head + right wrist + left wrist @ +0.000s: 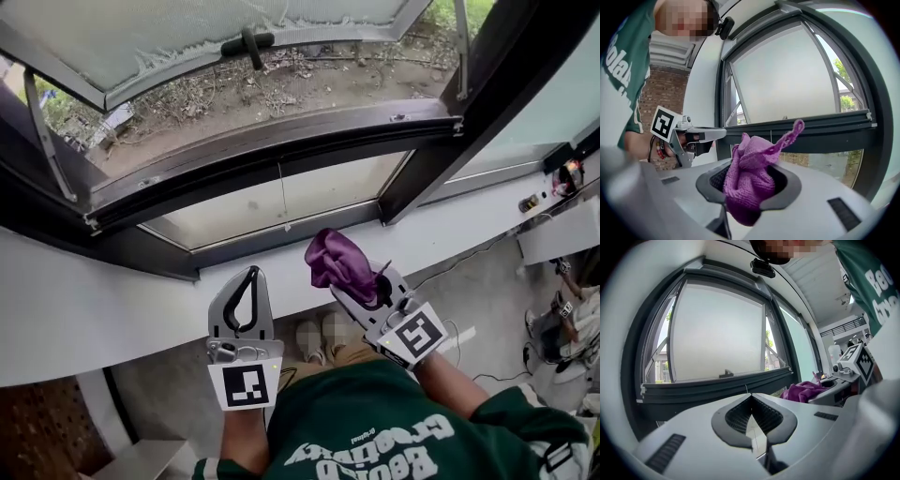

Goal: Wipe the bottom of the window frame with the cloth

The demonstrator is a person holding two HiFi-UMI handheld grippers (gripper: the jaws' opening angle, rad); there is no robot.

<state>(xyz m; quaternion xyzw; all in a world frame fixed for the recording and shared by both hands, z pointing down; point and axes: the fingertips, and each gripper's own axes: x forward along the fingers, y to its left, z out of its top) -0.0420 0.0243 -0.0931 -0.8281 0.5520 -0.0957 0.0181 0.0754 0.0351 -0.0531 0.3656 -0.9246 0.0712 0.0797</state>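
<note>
A purple cloth (339,263) is bunched up between the jaws of my right gripper (361,286), which is shut on it; the same cloth (751,178) fills the right gripper view. My left gripper (246,292) hovers beside it on the left with its jaws shut and nothing between them, as the left gripper view (751,406) also shows. Both grippers hang over the white sill (112,300), short of the dark bottom window frame (281,155). The window sash (187,47) is pushed open outward.
A fixed glass pane (281,197) sits under the open sash. A dark upright frame post (469,112) rises at the right. Cables and small devices (548,187) lie on the sill at far right. The floor and the person's feet show below.
</note>
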